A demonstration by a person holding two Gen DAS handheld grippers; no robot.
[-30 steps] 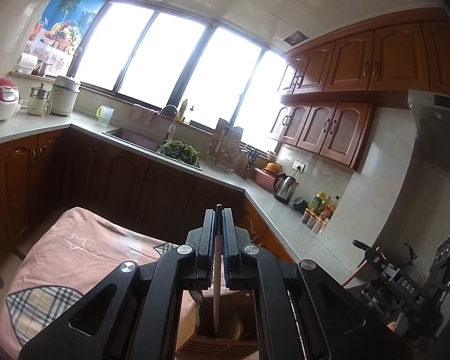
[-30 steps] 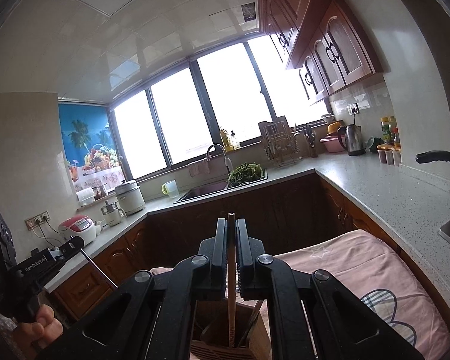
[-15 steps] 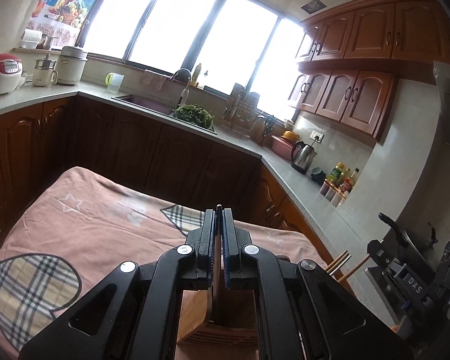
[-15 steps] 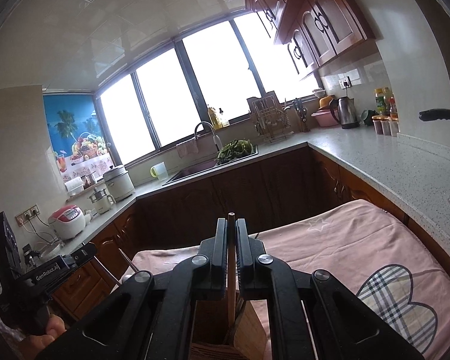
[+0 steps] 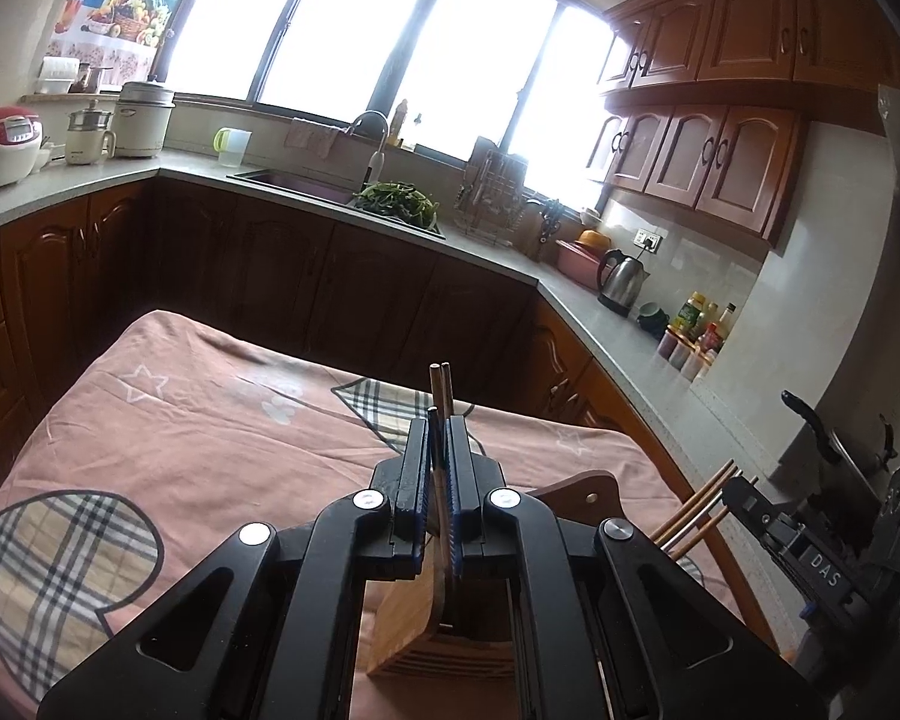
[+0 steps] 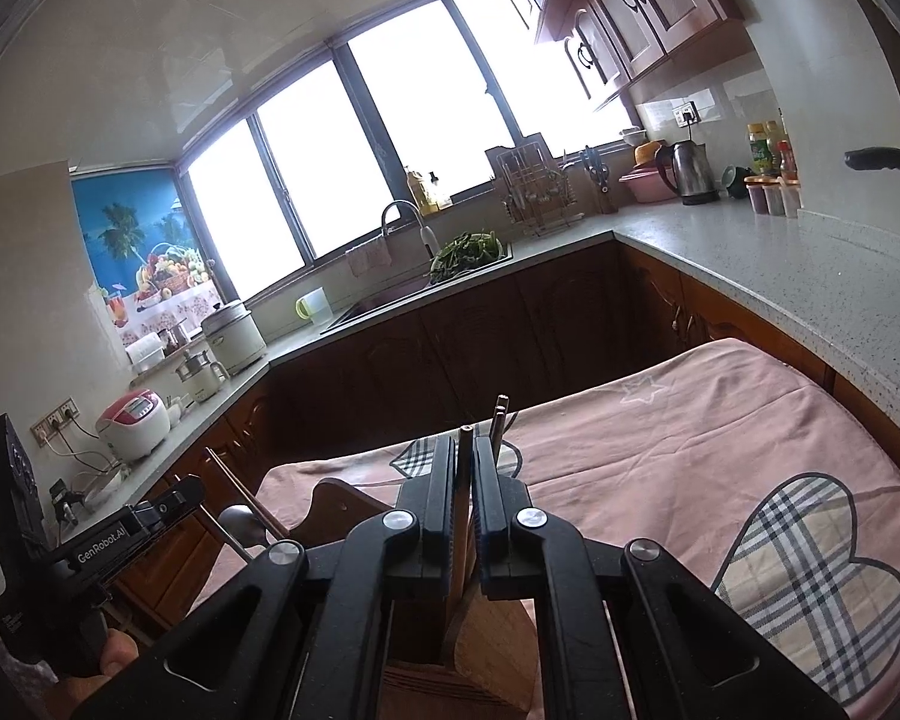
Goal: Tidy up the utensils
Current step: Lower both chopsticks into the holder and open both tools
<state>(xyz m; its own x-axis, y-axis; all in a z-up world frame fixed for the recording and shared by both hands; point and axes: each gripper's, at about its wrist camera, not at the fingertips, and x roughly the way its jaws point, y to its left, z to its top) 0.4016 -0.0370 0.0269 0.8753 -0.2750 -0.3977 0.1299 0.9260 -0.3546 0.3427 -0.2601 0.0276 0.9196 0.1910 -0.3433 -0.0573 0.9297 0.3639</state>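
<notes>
Gripping a thin dark stick, my left gripper (image 5: pixel 440 420) has its jaws pressed together on it above the wooden holder (image 5: pixel 414 618), which stands on the pink cloth (image 5: pixel 210 420). My right gripper (image 6: pixel 465 444) is likewise clamped on a brown chopstick (image 6: pixel 465 433) over the same holder. More chopsticks (image 5: pixel 438 387) stick up just beyond.

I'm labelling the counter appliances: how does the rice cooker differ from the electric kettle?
The rice cooker is white with a red top; the electric kettle is shiny steel with a black handle. The rice cooker is squat and rounded, while the kettle is upright and tapers upward. The rice cooker sits far left; the kettle stands on the right, near a wall socket. Both rest on the grey countertop.
</notes>
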